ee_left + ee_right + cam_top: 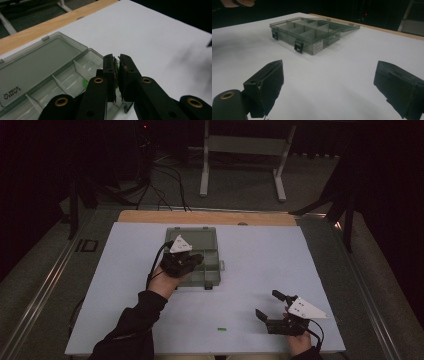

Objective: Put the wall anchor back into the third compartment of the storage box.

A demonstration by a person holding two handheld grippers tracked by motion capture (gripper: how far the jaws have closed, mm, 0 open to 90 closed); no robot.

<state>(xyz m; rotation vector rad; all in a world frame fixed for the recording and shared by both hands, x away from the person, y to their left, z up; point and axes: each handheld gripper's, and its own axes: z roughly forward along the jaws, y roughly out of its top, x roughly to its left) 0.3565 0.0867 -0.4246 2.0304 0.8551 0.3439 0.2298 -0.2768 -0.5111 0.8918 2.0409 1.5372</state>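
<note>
Green bit [115, 72] is pinched between the closed jaws of the left gripper [197, 261], which hangs right over the divided trays of the open plastic box [212, 272]. Right gripper [267, 306] sits near the table's front edge with its jaws wide apart, holding nothing, and another small green piece [221, 329] lies on the white mat [260, 260] just left of it.

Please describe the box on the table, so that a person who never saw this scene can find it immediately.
On the white table, look toward the far edge, left of centre. There lies a flat, smoky transparent box with its lid open flat behind it. White dividers split it into small compartments, and two black latches sit on its front.
</note>
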